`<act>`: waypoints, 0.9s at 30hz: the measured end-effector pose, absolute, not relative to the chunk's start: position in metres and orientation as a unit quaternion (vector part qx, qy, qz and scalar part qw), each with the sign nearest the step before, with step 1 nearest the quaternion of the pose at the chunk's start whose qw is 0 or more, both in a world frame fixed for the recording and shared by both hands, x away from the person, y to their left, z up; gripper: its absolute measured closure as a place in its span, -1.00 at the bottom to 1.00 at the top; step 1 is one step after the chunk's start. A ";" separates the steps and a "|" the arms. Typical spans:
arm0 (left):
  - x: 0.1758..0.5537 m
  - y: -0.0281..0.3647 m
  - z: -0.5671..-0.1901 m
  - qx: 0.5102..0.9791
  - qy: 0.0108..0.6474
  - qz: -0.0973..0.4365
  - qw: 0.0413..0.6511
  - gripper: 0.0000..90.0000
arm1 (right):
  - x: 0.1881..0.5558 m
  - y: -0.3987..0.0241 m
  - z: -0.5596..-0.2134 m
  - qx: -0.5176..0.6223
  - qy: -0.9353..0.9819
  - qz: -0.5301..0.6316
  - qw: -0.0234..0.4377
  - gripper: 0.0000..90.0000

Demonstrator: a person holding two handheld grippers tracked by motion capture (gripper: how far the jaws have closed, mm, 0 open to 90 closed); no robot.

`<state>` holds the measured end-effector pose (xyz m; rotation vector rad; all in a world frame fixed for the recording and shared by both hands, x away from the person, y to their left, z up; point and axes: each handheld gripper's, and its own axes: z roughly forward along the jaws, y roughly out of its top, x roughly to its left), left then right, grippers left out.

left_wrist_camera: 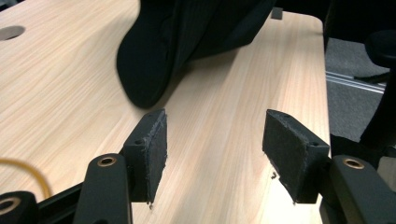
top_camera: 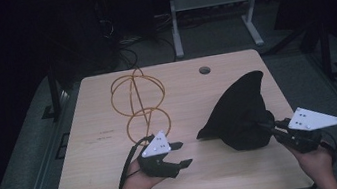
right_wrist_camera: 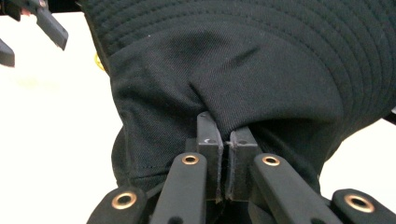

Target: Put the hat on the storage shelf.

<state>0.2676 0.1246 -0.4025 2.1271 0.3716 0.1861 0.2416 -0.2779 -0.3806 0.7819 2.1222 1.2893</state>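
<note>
A black fabric hat (top_camera: 240, 111) with a stitched brim lies crumpled on the right half of the wooden table (top_camera: 104, 185). My right gripper (top_camera: 266, 127) is shut on a fold of the black hat (right_wrist_camera: 224, 84), its jaws pressed together with cloth pinched between them. My left gripper (top_camera: 181, 154) stands open near the table's front middle, a short way left of the hat, with nothing between its pads (left_wrist_camera: 156, 154). In the left gripper view the hat's edge (left_wrist_camera: 149, 70) lies just ahead of the jaws.
An orange cable (top_camera: 137, 101) lies coiled in loops on the back left of the table. A round grommet hole (top_camera: 205, 70) sits near the far edge. Desk legs and cables stand on the floor beyond. The left gripper (right_wrist_camera: 42, 23) appears at the right gripper view's top left.
</note>
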 end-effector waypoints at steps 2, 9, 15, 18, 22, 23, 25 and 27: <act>0.267 0.132 -0.406 0.865 0.160 0.079 0.468 -0.12 | 0.242 -0.276 -0.374 0.285 0.786 0.477 0.269 0.91; 0.266 0.151 -0.417 0.859 0.181 0.081 0.473 -0.13 | 0.249 -0.272 -0.349 0.266 0.783 0.486 0.282 0.91; 0.267 0.155 -0.420 0.860 0.183 0.088 0.468 -0.16 | 0.253 -0.267 -0.338 0.257 0.790 0.482 0.280 0.91; 0.267 0.157 -0.422 0.859 0.187 0.092 0.469 -0.17 | 0.255 -0.265 -0.333 0.252 0.793 0.481 0.278 0.91; 0.268 0.160 -0.424 0.857 0.192 0.099 0.467 -0.17 | 0.260 -0.263 -0.327 0.248 0.793 0.485 0.273 0.91; 0.269 0.161 -0.424 0.857 0.194 0.099 0.467 -0.17 | 0.261 -0.263 -0.326 0.247 0.793 0.488 0.270 0.91; 0.270 0.162 -0.425 0.854 0.200 0.100 0.469 -0.18 | 0.263 -0.263 -0.324 0.248 0.790 0.493 0.266 0.91; 0.271 0.163 -0.426 0.857 0.200 0.102 0.464 -0.19 | 0.264 -0.263 -0.321 0.251 0.788 0.497 0.261 0.91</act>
